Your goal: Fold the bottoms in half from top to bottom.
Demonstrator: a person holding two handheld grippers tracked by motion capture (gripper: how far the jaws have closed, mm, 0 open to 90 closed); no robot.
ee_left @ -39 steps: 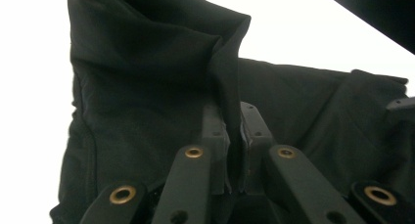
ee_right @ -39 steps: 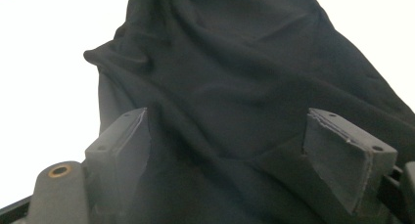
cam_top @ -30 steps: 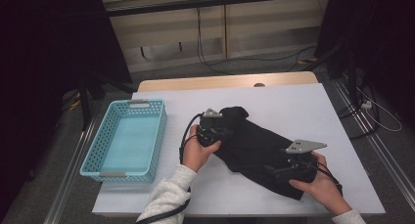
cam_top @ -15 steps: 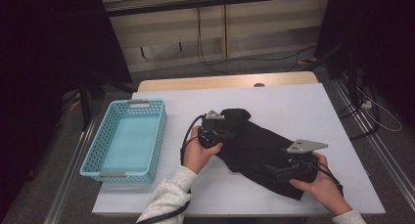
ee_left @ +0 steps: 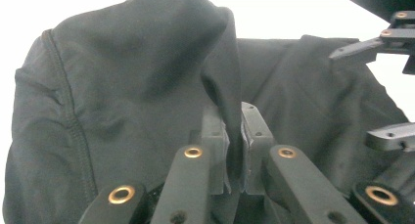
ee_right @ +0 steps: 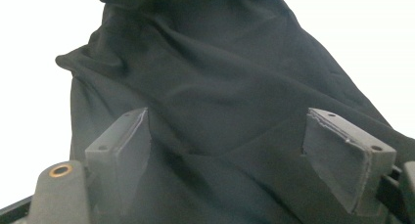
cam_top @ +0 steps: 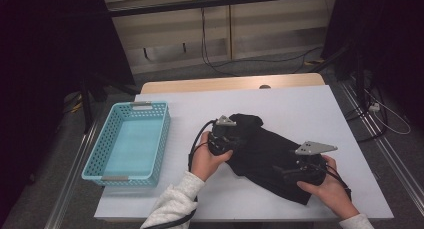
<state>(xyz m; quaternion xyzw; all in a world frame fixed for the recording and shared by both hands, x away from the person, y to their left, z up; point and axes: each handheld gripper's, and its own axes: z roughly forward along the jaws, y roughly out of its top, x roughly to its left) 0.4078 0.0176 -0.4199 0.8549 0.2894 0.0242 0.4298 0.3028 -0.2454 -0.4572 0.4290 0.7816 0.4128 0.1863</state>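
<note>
Black cloth (cam_top: 265,156), a dark garment with stitched seams, lies crumpled on the white table (cam_top: 300,109), right of centre and near the person's edge. Nearest the camera in the high view, a grey sleeve (cam_top: 172,204) enters from the bottom, and both hands rest on the table on either side of the cloth.

Right gripper (cam_top: 290,175): held at the cloth's near right end, with a grey three-cornered plate on top. In the right gripper view its jaws stand wide apart; the cloth (ee_right: 215,101) spreads between and beyond them, and the pads do not press on it. Whether the pad tips touch the fabric below cannot be told.

Left gripper (cam_top: 235,139): held at the cloth's upper left part. In the left gripper view the jaws are pressed nearly together, pinching a raised fold of the cloth (ee_left: 147,87) between the pads; the fold stands up from the pinch, and a seam runs down the fabric at left. The right gripper (ee_left: 391,87) shows at the right edge of that view, beyond the cloth.

Left of the cloth, well apart from it, a light blue perforated basket (cam_top: 160,139) stands on the table's left edge. Beyond the white table top, a strip of wooden table (cam_top: 200,85) shows, then the floor with cables (cam_top: 210,49) along the far wall.
</note>
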